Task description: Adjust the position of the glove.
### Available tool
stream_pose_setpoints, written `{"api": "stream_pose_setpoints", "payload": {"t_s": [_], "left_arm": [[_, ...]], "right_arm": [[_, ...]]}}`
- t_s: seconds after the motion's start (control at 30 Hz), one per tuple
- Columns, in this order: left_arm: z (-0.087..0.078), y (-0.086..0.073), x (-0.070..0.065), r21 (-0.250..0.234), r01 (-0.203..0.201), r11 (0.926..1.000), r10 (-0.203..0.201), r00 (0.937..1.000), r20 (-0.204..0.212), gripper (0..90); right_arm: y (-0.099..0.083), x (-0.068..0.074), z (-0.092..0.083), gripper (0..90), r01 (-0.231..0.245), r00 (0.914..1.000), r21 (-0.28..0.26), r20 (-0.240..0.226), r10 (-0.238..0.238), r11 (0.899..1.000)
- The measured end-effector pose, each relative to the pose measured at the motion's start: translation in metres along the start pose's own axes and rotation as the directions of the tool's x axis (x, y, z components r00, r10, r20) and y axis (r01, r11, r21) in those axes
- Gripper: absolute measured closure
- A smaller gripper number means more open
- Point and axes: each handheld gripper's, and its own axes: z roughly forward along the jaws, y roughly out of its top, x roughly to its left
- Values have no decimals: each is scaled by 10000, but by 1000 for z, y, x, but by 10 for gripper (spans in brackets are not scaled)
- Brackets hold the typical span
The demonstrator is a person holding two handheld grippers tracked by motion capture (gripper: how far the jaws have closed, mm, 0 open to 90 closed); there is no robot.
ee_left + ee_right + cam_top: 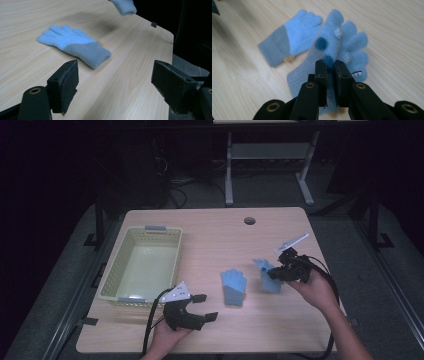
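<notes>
Wooden table (210, 230): right tongs (272, 272) raised, pinching glove (269, 279); left tongs (205, 307) wide, level.

Both gloves, the lying glove (287, 43) and the lifted glove (337, 47), are fuzzy knitted cloth. The counter (210, 235) is pale wood-grain, smooth and matt. The basket (112, 270) looks perforated plastic.

pretty dark room, light wood table (210, 227) with a cable hole (249, 220) near its far edge, grey floor (270, 190) around it, and a white-legged desk frame (270, 157) behind.
</notes>
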Motion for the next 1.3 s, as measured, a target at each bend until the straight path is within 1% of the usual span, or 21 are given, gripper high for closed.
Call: {"api": "stream_pose_setpoints", "payload": {"t_s": [0.03, 0.2, 0.3, 0.4, 0.57, 0.6, 0.7, 0.87, 0.9, 0.97, 1.0, 1.1, 1.13, 1.23, 1.3], "left_arm": [[0, 0, 0, -21, 8, 10000, -8, 10000, -7, 217], [0, 0, -1, 4, -7, 10000, 7, 10000, 6, 217], [0, 0, -2, 9, 19, 10000, -19, 10000, 20, 217], [0, 0, -2, 45, -20, 10000, 20, 10000, 24, 217], [0, 0, -2, 8, 11, 10000, -11, 10000, 6, 217], [0, 0, -2, -4, 6, 10000, -6, 10000, 18, 217], [0, 0, -2, 14, -22, 10000, 22, 10000, 32, 217], [0, 0, -2, 69, -45, 10000, 45, 10000, 30, 217], [0, 0, -2, 58, -50, 10000, 50, 10000, 9, 218], [0, 0, -3, 34, -14, 10000, 14, 10000, 1, 217], [-1, 0, -3, 21, -36, 10000, 36, 10000, -10, 217], [-1, 0, -3, -3, -42, 10000, 42, 10000, -20, 217], [-1, 0, -3, -25, -36, 10000, 36, 10000, -14, 217], [-1, 0, -2, -14, -26, 10000, 25, 10000, -19, 217], [-1, 0, -1, 36, -92, 10000, 93, 9999, -46, 217]], "right_arm": [[3, 4, 2, 823, 23, 10000, 3, -33, -23, 10000], [8, 8, 5, 823, 36, 10000, -15, -4, -36, 10000], [11, 12, 10, 823, -19, 9997, -146, -231, 15, 9999], [15, 17, 15, 822, 68, 9995, -57, -301, -70, 10000], [20, 21, 23, 821, 160, 9990, 114, -407, -155, 9998], [24, 24, 28, 821, 235, 9985, 215, -494, -224, 9995], [27, 28, 31, 820, 294, 9981, 248, -552, -280, 9993], [30, 32, 37, 817, 333, 9971, 247, -695, -316, 9991], [32, 34, 42, 817, 364, 9965, 273, -769, -342, 9990], [33, 35, 44, 817, 345, 9963, 299, -794, -320, 9990], [34, 39, 49, 817, 382, 9961, 347, -805, -353, 9987], [36, 42, 54, 816, 408, 9959, 423, -824, -372, 9983], [37, 44, 56, 813, 375, 9951, 417, -933, -335, 9984], [39, 47, 61, 813, 419, 9949, 488, -936, -372, 9979], [39, 48, 63, 813, 434, 9948, 545, -940, -381, 9976]]}}
